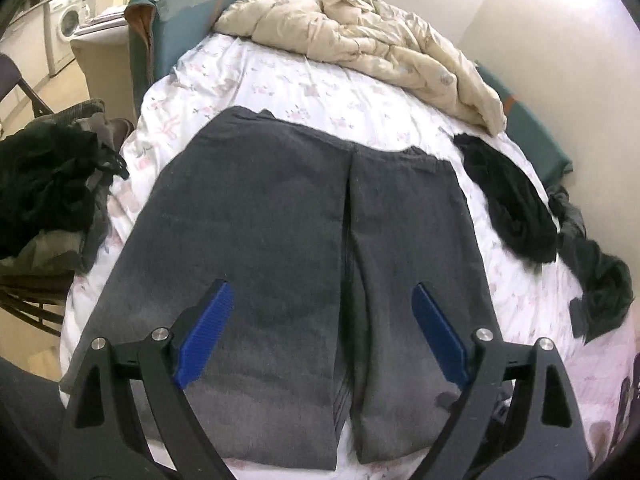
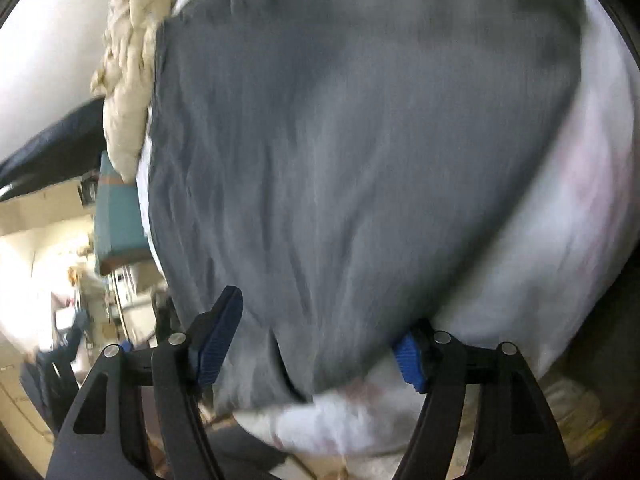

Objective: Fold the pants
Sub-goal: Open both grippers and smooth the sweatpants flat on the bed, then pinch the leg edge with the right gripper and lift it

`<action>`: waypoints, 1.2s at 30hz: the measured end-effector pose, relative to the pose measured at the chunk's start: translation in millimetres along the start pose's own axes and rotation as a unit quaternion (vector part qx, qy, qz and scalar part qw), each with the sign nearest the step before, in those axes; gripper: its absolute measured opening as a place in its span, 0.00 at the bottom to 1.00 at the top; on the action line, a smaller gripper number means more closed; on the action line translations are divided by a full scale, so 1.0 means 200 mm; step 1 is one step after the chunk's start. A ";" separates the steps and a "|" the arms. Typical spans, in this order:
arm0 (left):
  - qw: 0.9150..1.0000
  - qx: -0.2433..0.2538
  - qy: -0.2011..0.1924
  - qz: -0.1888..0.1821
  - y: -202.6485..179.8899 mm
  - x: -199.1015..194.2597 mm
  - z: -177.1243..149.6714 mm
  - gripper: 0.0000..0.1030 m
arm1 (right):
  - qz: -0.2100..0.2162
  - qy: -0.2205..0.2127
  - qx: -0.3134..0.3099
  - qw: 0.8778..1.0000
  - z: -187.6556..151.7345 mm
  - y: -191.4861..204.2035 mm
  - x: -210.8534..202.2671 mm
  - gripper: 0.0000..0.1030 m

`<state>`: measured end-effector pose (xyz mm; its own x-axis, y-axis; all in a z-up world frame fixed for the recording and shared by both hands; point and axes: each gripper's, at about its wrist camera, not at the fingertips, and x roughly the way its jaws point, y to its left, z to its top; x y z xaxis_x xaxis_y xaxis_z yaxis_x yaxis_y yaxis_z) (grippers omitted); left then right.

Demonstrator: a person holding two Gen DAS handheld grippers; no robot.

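Note:
Dark grey pants (image 1: 280, 248) lie flat on a white floral bed sheet (image 1: 280, 84), both legs side by side with a narrow gap between them. My left gripper (image 1: 322, 292) is open and empty, hovering above the near part of the pants. In the blurred right wrist view the pants (image 2: 360, 140) fill most of the picture. My right gripper (image 2: 316, 320) is open, its blue pads (image 2: 218, 344) either side of the pants' near edge, the right fingertip hidden behind the fabric. Whether the pads touch the cloth I cannot tell.
A crumpled cream duvet (image 1: 368, 36) lies at the far end of the bed. Dark garments (image 1: 516, 200) lie on the sheet to the right. A chair heaped with dark clothes (image 1: 48, 196) stands left of the bed. A washing machine (image 1: 68, 20) is far left.

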<state>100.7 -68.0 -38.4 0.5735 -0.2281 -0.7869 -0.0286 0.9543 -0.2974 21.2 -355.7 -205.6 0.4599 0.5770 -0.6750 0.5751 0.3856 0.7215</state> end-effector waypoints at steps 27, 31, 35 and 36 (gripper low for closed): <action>0.979 0.177 0.075 0.065 -0.77 0.43 0.45 0.86 | -0.017 -0.194 -0.101 0.976 0.11 0.06 -0.46 0.05; 0.964 0.229 0.120 0.056 -1.10 0.64 0.42 0.86 | -0.022 -0.193 -0.166 0.967 0.04 0.17 -0.48 0.05; 0.947 0.286 0.135 0.062 -1.41 0.92 0.40 0.86 | -0.020 -0.168 -0.126 0.978 0.09 0.11 -0.42 0.05; 0.944 0.287 0.147 0.073 -1.46 1.01 0.39 0.86 | -0.026 -0.165 -0.129 0.977 0.10 0.12 -0.41 0.05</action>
<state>289.9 -376.8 -68.6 0.3428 -0.0495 -0.9381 0.4069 0.9079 0.1009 11.2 -407.1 -135.6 0.6520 0.3039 -0.6946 0.4343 0.6013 0.6707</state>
